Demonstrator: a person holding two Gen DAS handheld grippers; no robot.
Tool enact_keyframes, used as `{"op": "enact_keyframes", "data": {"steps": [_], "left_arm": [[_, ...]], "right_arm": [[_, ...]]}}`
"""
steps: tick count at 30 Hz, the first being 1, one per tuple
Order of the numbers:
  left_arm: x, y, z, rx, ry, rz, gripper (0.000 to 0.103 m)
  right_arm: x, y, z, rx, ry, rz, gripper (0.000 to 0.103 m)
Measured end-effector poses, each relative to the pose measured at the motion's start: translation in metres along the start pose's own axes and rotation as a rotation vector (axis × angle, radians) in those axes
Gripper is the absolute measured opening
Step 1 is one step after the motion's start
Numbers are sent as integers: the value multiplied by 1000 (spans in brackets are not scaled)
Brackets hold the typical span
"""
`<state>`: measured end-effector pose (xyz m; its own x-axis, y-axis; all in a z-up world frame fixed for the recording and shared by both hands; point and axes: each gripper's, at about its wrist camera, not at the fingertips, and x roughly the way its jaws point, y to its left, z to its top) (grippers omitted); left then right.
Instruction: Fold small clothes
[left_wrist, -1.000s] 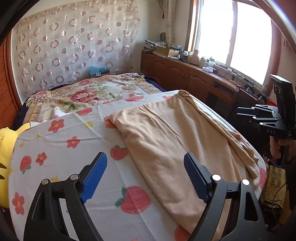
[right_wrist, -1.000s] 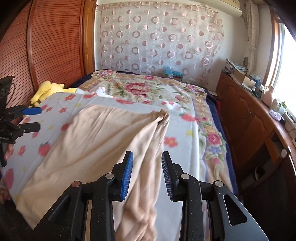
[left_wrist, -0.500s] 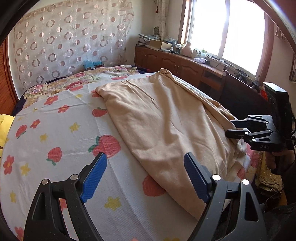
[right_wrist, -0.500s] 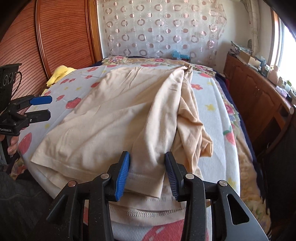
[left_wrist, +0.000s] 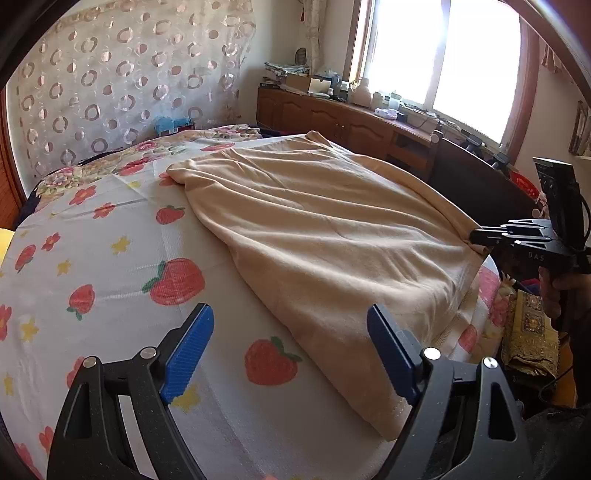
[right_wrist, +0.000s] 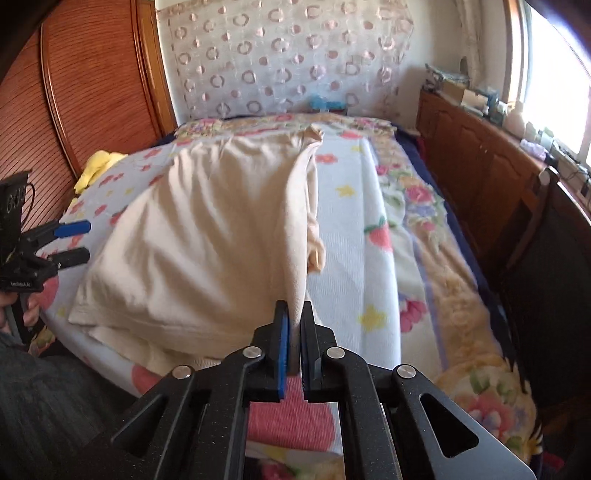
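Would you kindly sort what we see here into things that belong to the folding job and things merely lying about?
For the job:
beige garment
right gripper, shut on its edge
left gripper, open
strawberry blanket underneath

Lying about:
yellow plush toy
blue box
clutter on the sideboard

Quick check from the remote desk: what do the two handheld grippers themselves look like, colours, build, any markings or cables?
Both are matte black plastic frames with triangular cutouts and silver rivets. The left gripper and the right gripper carry ribbed blue finger pads. In the left view the right unit shows pale lettering on its body, a black box on top and a thin black cable.
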<state>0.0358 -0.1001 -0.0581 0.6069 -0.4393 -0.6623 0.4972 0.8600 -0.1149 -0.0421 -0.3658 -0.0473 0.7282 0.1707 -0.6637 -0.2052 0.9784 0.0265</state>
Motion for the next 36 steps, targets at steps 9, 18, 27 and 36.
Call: {"op": "enact_keyframes", "data": {"steps": [9,18,27,36], "left_arm": [[1,-4,-5,-4,16,3,86],[5,-5,-10,-5,37,4,86],[9,-4,-19,-47,74,-84,85],[3,-8,-26,-56,74,-189,49]], "right_arm": [[10,10,9,-22,-35,-70,40],[43,9,4,1,-18,-46,49],[46,8,4,-34,2,0,51],[42,17,0,-92,25,83,18]]}}
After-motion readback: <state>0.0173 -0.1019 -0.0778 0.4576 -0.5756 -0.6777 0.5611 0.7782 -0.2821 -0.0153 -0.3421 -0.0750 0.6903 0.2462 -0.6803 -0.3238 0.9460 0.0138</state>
